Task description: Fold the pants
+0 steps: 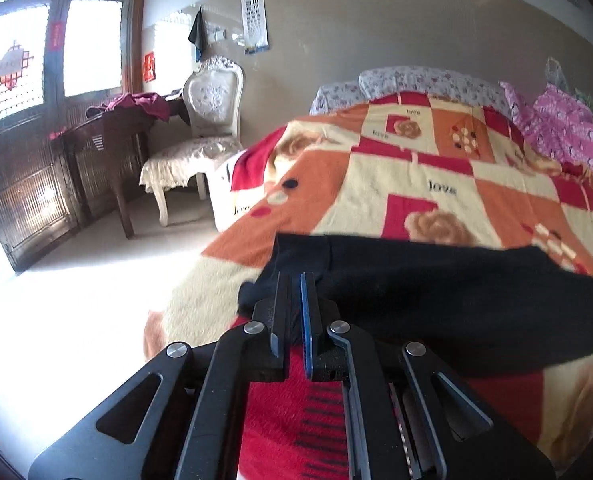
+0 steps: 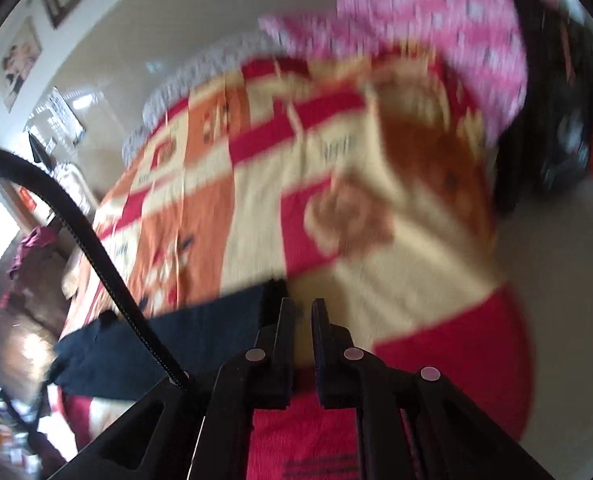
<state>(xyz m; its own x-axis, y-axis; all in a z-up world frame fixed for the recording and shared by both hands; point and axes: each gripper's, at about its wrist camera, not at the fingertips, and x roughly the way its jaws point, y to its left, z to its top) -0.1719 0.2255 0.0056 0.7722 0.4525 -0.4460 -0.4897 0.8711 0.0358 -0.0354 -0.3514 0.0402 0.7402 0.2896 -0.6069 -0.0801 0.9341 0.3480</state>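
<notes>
The black pants (image 1: 436,292) lie stretched across the near part of a bed covered by a red, orange and cream blanket (image 1: 416,168). My left gripper (image 1: 296,280) is shut on the pants' left end and holds that edge slightly raised. In the right wrist view, which is blurred, the pants (image 2: 168,344) run off to the left. My right gripper (image 2: 302,304) has its jaws nearly together at the pants' right end; the cloth edge sits by the left finger (image 2: 286,316), and I cannot tell whether it is pinched.
A white ornate chair (image 1: 200,136) and a dark wooden table (image 1: 108,140) stand left of the bed by the windowed doors. Pink bedding (image 1: 568,132) is piled at the far right of the bed. A black cable (image 2: 88,240) crosses the right wrist view.
</notes>
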